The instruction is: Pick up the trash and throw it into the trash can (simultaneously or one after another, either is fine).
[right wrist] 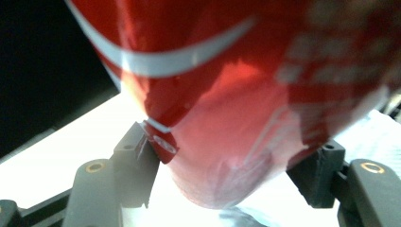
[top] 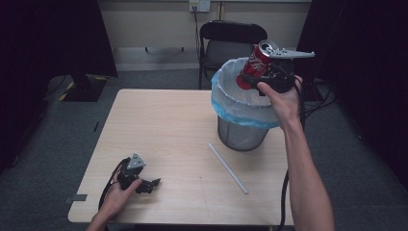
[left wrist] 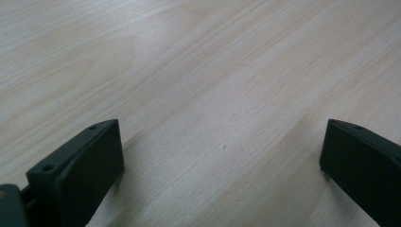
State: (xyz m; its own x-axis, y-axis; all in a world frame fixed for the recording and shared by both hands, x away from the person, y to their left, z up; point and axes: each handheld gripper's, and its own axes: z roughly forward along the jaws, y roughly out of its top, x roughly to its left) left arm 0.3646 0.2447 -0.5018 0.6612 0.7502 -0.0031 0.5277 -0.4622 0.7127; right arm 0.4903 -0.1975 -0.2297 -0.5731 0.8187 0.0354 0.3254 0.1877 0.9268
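Up over the bin went the red can (top: 256,64), pinched between the jaws of the right gripper (top: 262,77) and held tilted, its silver top (top: 267,47) leaning up and away toward the chair (top: 230,44) behind the table. In the right gripper view the can (right wrist: 222,109) loomed huge and blurred, dented at the waist, with a black jaw pressed into it on each side, so that was a firm grip on the can. Below it sat the wire-mesh waste bin (top: 240,134), lined with a pale blue bag (top: 231,103) folded over the rim, standing on the far right part of the wooden table (top: 159,125); the can hung above the bin's open mouth, close to its far rim, clear of the liner as far as one could tell. A white straw (top: 228,168) lay on the tabletop just in front of the bin, angled toward the near right corner. Down at the near left corner the left gripper (top: 150,184) rested on the table in the person's hand, and the left gripper view showed its two jaws standing wide apart with bare wood (left wrist: 213,94) between them, gripping nothing.
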